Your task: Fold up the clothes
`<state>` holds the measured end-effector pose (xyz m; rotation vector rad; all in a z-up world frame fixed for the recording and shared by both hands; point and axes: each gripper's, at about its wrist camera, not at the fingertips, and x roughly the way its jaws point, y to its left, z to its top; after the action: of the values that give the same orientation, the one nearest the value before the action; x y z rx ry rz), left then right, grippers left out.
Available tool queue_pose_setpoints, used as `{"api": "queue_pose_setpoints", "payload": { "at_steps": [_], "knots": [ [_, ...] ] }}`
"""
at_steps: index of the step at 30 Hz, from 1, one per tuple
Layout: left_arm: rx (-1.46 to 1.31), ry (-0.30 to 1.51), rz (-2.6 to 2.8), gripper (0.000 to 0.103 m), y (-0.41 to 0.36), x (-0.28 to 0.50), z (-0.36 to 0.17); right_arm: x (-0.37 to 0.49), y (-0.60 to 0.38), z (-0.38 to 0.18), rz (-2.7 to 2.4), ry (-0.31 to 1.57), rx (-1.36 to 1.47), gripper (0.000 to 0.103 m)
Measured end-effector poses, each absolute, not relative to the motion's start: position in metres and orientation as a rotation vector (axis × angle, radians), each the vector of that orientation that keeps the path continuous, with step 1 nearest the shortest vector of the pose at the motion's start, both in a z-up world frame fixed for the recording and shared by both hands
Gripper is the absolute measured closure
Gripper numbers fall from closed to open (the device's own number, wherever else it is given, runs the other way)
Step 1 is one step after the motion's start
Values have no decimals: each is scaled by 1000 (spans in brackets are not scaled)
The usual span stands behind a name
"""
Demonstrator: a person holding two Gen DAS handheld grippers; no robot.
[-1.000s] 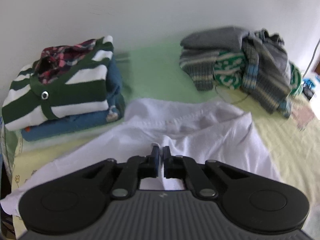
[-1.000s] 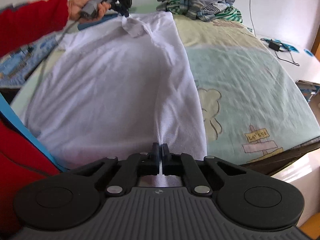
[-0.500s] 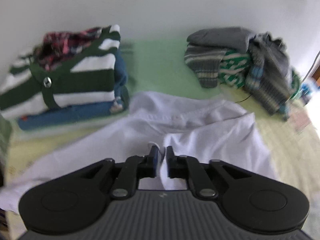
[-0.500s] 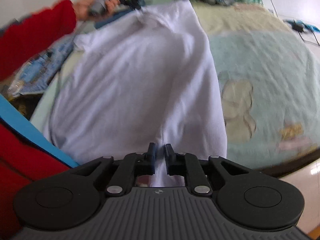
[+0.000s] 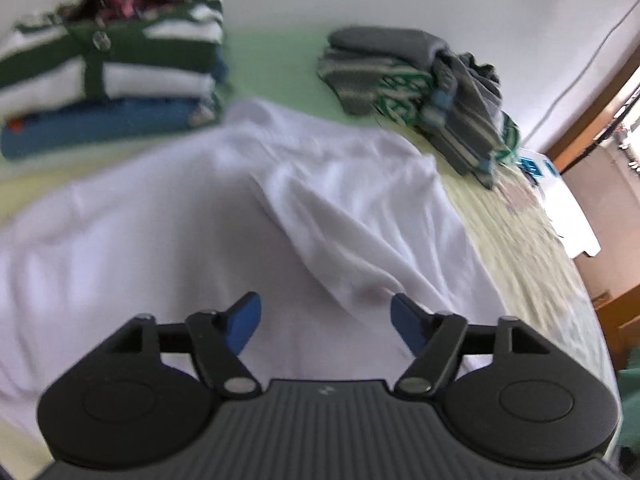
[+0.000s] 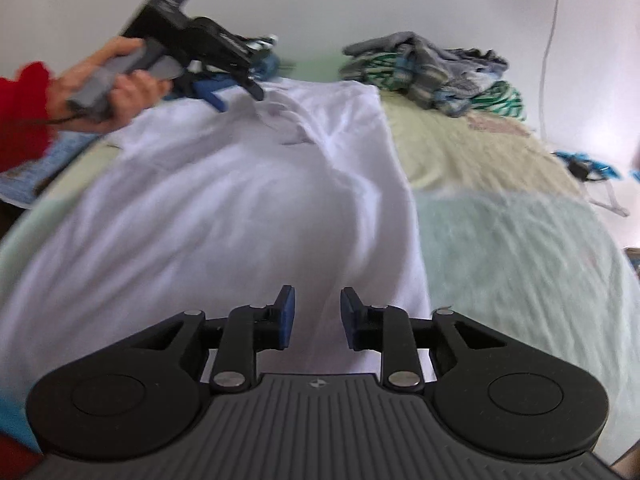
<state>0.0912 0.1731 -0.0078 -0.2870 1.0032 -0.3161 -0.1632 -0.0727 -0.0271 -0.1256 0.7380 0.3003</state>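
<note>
White shirt (image 5: 208, 216) lies spread over the bed (image 6: 520, 248), filling the centre of both views. Left gripper (image 5: 325, 322): jaws opening, spread wide above the fabric, pinching nothing. Right gripper (image 6: 316, 322): jaws opening, a narrow gap, cloth below them unpinched. Upper left of the left view, a folded stack (image 5: 108, 76); upper right, a loose clothes pile (image 5: 424, 88). A hand (image 6: 108, 84) holds the left gripper.

The bed (image 6: 520, 248) carries a spread white shirt (image 6: 240, 208), a folded stack (image 5: 108, 80) and a loose pile (image 5: 420, 88).
</note>
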Motion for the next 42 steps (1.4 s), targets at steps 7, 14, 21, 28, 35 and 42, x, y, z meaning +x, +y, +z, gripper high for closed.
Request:
{"api": "queue_pose_setpoints", "payload": {
  "at_steps": [7,14,21,28,35,42],
  "knots": [
    [-243,990,-304,63,131,95,-20,-152,-80,-35,258,753,-62,96],
    [-171,942,-293,103,135,88,7,-152,-86,-22,262,737,18,99],
    [-69,944,-196,103,148,97,25,-141,-84,-19,352,772,165,99],
    [-39,1026,-185,100,147,99,-10,-147,-84,-26,404,805,130,91],
    [-16,1002,-173,97,144,93,-16,-197,-120,-6,534,945,41,77],
    [20,981,-160,97,137,90,-18,-225,-107,-29,570,1053,60,84]
  ]
}}
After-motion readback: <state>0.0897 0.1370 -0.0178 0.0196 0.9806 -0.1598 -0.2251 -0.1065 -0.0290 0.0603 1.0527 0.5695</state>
